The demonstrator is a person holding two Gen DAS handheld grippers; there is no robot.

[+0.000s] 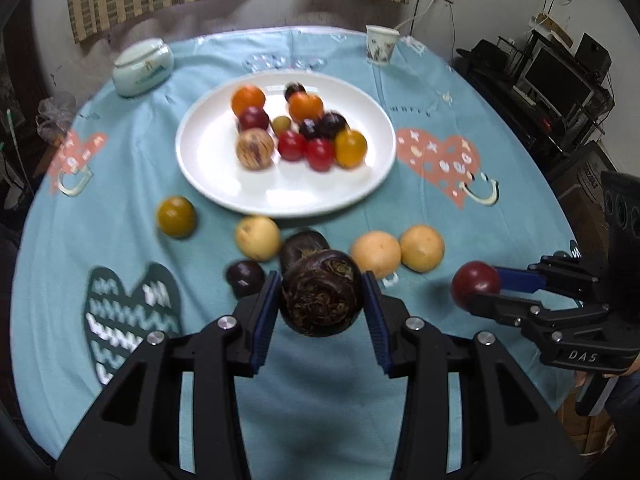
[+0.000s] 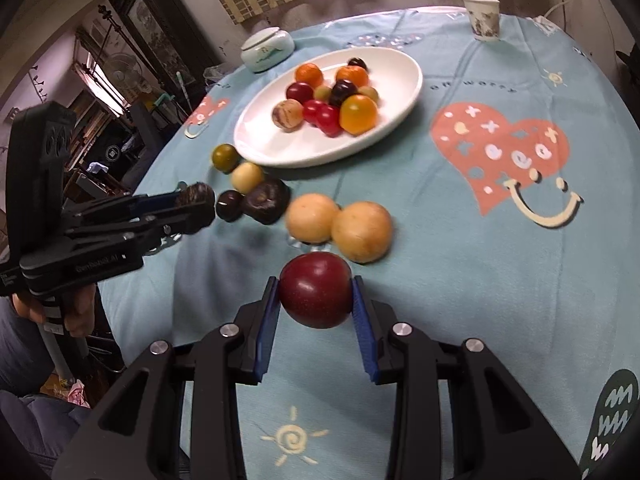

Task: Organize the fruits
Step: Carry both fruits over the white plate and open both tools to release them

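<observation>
White plate (image 1: pixel 372 184) mid-table holds a cluster of small fruits — oranges, red tomatoes, dark plums. Left gripper (image 1: pixel 322 300) clamps a dark brown fruit (image 1: pixel 322 292); right gripper (image 2: pixel 316 300) clamps a red plum (image 2: pixel 316 294) — both held clear above the blue tablecloth (image 2: pixel 460 280).

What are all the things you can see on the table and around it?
white plate: one, white, middle of table, holding a pile of small fruits
plate fruits: about a dozen, orange, red, dark, tan
loose fruits: six on the cloth near the plate; three pale yellow, one olive, two dark
tablecloth: one, light blue with hearts
paper cup: one, white patterned, far edge
lidded jar: one, pale green, far left
dark brown fruit: one, in left hand-held gripper
red fruit: one, in right hand-held gripper
</observation>
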